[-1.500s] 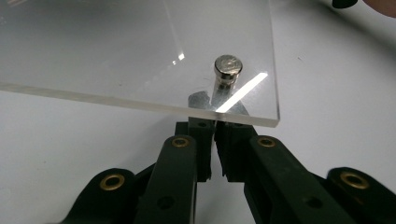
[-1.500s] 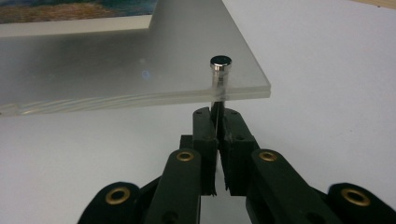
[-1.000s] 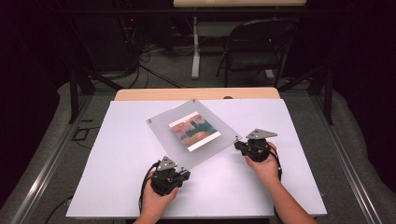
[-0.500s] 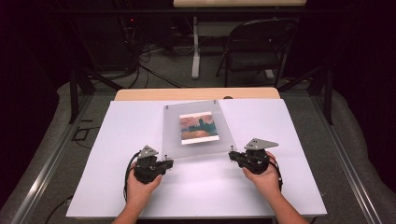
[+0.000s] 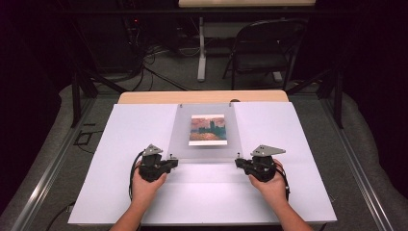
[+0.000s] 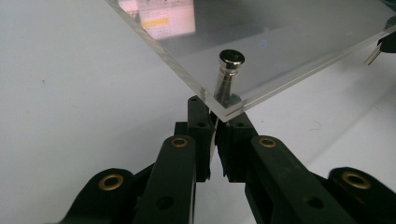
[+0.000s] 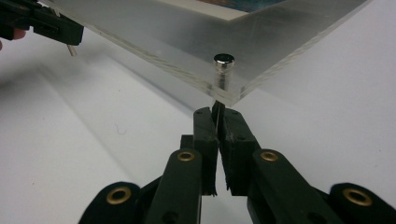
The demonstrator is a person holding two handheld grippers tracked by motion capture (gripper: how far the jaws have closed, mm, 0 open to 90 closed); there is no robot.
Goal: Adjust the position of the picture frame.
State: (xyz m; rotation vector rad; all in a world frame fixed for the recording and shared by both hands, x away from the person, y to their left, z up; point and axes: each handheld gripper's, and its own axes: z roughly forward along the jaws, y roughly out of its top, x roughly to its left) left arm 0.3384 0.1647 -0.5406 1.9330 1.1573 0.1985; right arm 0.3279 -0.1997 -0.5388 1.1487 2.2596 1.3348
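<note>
A clear acrylic picture frame (image 5: 183, 139) holding a small painted print (image 5: 208, 129) lies square on the white tabletop, its far edge near the back of the table. My left gripper (image 5: 174, 161) is at its near left corner, jaws shut on the metal corner pin (image 6: 230, 70) beneath the panel (image 6: 280, 37). At the near right corner my right gripper (image 5: 237, 162) is shut on the thin shank of the other pin (image 7: 223, 65). The left gripper (image 6: 215, 116) and right gripper (image 7: 217, 114) each point along the tabletop at a corner.
The white board (image 5: 120, 192) covers a wooden table (image 5: 202, 96). Behind it stand a folding chair (image 5: 264, 48) and a table leg (image 5: 202, 53), with cables on the floor. The other gripper (image 7: 42, 23) shows far off in the right gripper view.
The frame has turned from lying diagonal to square with the table. My left hand swung out to the left with its corner, and the right hand shifted slightly.
</note>
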